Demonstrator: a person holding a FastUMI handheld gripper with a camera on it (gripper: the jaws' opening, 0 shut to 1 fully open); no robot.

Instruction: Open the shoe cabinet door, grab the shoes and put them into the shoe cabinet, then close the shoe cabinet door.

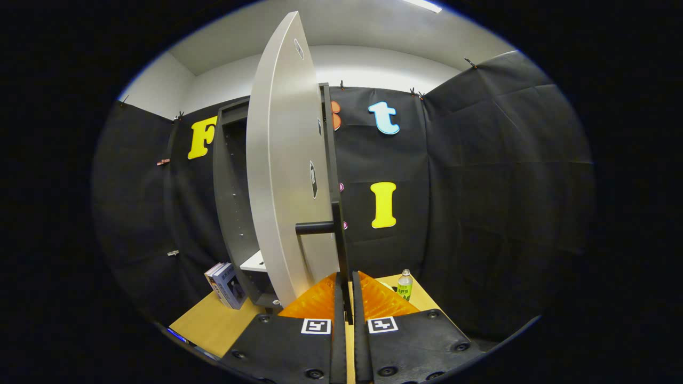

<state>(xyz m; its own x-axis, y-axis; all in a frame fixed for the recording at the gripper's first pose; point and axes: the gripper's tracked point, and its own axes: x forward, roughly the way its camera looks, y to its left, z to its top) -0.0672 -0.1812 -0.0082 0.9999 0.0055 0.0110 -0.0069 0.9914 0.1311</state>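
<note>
The shoe cabinet (230, 176) is a tall dark box standing against the booth wall. Its silver-grey door (283, 176) is swung partly open towards me, edge-on, and a white shelf (255, 262) shows inside the gap. A long black vertical handle bar (335, 213) runs down the door's free edge, fixed by a short black stub (315, 228). My gripper (347, 290) is at the lower end of that bar, with both fingers pressed together on it from either side.
The cabinet stands on a light wooden surface (213, 322). Two books (226, 285) lean against the cabinet's left foot. A small clear bottle with a green label (405, 284) stands just beyond the fingers on the right. Black cloth walls close in all around.
</note>
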